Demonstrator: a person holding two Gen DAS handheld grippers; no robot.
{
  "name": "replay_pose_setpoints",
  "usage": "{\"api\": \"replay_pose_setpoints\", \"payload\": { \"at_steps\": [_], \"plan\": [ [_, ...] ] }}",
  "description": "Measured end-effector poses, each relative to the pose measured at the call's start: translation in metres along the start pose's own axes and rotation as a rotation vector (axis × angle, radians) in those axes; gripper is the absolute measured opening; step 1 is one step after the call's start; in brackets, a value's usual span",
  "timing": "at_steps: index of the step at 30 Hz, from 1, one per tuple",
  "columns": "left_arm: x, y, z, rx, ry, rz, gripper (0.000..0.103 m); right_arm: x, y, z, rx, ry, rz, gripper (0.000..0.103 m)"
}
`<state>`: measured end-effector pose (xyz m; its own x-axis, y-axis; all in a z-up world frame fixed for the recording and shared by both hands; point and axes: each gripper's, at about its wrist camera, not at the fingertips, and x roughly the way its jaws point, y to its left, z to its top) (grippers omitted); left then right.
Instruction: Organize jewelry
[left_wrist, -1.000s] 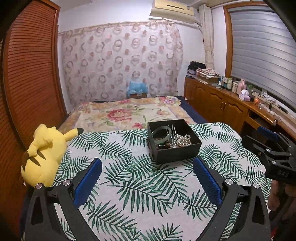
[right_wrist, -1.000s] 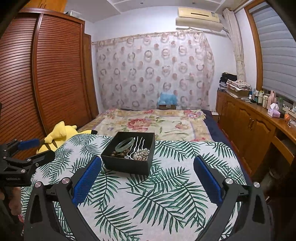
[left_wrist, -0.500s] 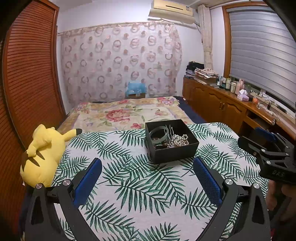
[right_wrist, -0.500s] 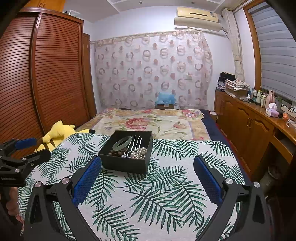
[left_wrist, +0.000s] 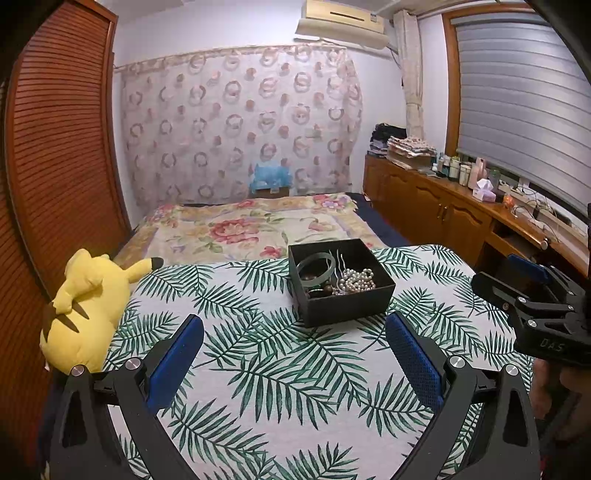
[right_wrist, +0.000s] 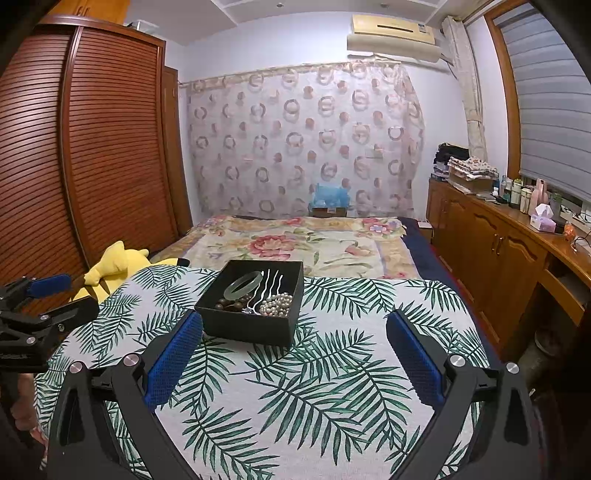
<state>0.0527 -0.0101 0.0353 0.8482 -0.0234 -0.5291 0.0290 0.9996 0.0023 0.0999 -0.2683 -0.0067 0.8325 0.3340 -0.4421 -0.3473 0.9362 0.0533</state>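
Matt black box (right_wrist: 258, 325) on woven leaf-print cloth (right_wrist: 332, 387); glossy pearl necklace (right_wrist: 277, 304), plush yellow toy (left_wrist: 85, 306)

The right claw (right_wrist: 294, 354) hangs with its blue-padded fingers (right_wrist: 173, 360) spread wide and nothing between them, above a palm-leaf cloth (right_wrist: 295, 391). Just ahead on the cloth sits a black box (right_wrist: 255, 325) holding a pale green bangle (right_wrist: 242, 285), brown beads (right_wrist: 229, 304), silver hairpins (right_wrist: 267, 284) and a pearl strand (right_wrist: 277, 304). The left claw (right_wrist: 40, 299) shows at the left edge, near a yellow plush toy (right_wrist: 114, 264).

Ahead, a ring-patterned curtain (right_wrist: 303, 144) covers the far wall under an air conditioner (right_wrist: 393, 31); louvred wardrobe (right_wrist: 74, 147) left, wooden cabinets (right_wrist: 491, 240) right.
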Motion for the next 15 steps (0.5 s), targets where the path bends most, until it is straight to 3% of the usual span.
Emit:
{"api": "replay_pose_setpoints", "payload": {
  "at_steps": [15],
  "plan": [
    [-0.0008,-0.0034,-0.0011,0.0,-0.001,0.001,0.095,-0.0001,-0.0005,0.0001,0.003,0.0,0.0,0.1]
  ]
}}
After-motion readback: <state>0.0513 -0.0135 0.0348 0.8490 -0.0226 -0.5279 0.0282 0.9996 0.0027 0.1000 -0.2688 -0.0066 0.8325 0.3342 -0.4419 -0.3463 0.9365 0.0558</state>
